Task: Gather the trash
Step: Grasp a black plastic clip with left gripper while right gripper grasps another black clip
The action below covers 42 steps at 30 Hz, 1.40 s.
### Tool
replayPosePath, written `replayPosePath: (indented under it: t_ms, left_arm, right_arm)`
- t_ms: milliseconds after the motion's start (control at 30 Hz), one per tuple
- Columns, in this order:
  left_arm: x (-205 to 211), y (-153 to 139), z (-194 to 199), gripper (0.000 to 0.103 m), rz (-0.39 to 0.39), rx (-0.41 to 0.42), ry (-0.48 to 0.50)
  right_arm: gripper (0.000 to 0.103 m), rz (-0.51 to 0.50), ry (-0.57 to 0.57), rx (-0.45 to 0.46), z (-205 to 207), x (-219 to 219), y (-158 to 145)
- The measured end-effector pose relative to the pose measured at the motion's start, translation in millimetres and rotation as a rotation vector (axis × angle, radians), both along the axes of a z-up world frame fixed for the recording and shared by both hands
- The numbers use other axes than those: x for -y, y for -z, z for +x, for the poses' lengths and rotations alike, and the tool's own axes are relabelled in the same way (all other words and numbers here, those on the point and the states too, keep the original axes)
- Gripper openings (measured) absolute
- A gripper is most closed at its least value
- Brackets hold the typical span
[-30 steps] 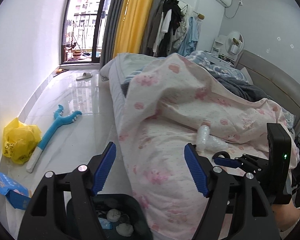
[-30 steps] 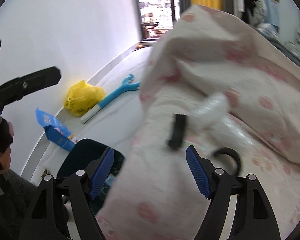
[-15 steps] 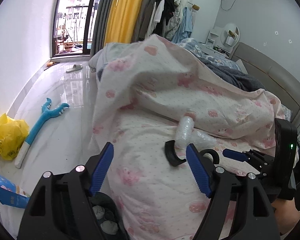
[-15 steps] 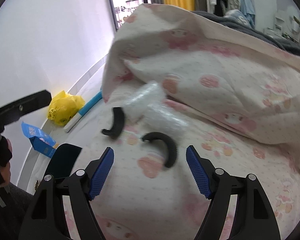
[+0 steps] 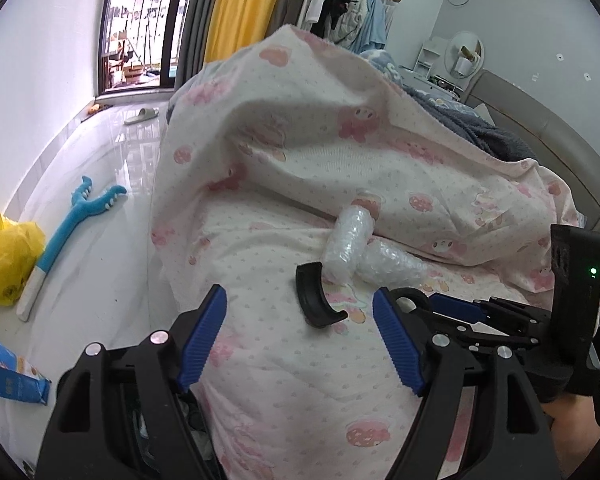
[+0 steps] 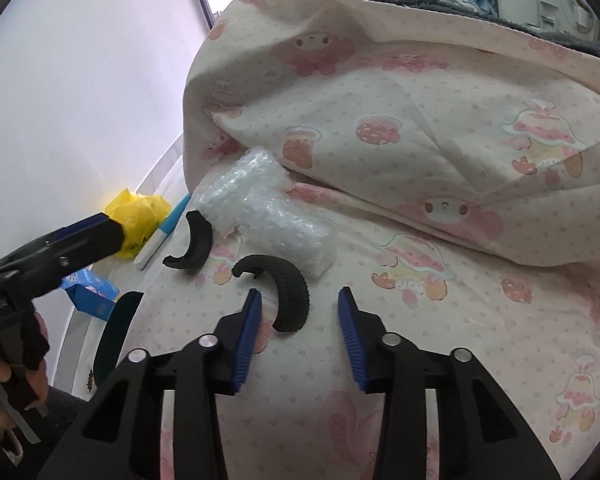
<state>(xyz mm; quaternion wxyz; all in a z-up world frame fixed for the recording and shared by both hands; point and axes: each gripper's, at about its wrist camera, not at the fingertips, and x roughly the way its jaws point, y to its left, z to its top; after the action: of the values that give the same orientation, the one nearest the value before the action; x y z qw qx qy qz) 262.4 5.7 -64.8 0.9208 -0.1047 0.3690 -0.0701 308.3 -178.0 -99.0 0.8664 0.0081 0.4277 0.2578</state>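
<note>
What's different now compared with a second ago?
Both grippers moved from over the bin onto the bed. The right gripper has narrowed, open around a black curved piece. The left gripper stayed wide open. The other black piece and bubble wrap haven't moved.

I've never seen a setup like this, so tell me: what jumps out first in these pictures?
Two curved black rubber pieces lie on the pink-patterned bedsheet, beside a roll of bubble wrap. The right gripper hovers open over the nearer piece. On the floor against the wall sits a yellow bag.
</note>
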Motion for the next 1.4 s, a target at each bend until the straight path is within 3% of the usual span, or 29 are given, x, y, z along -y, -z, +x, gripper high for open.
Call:
replayPosePath:
  t_ms: [133, 233, 567, 767, 1100, 1200, 1400]
  left_arm:
    - [7, 7, 3, 0.078, 0.0, -0.015, -0.001]
    - [14, 9, 5, 0.078, 0.009, -0.018, 0.006]
    - [34, 19, 13, 0.076, 0.033, -0.028, 0.015]
    - [45, 30, 20, 0.06, 0.076, -0.057, -0.001]
    - [39, 40, 25, 0.029, 0.075, -0.086, -0.028]
    - [39, 40, 25, 0.024, 0.09, -0.09, -0.018]
    - [34, 35, 17, 0.022, 0.099, -0.084, 0.006]
  right_arm:
    - [0.025, -0.039, -0.001, -0.003, 2, -5, 2]
    - [0.008, -0.049, -0.003, -0.005, 3, -4, 4]
    - [0.007, -0.042, 0.005, 0.026, -3, 20, -9]
    - [0.007, -0.017, 0.029, 0.029, -4, 42, -14]
    - [0.007, 0.001, 0.028, 0.029, -8, 52, -15]
    - [0.007, 0.008, 0.025, 0.034, -10, 51, -18]
    - [0.007, 0.017, 0.001, 0.048, -15, 40, -27]
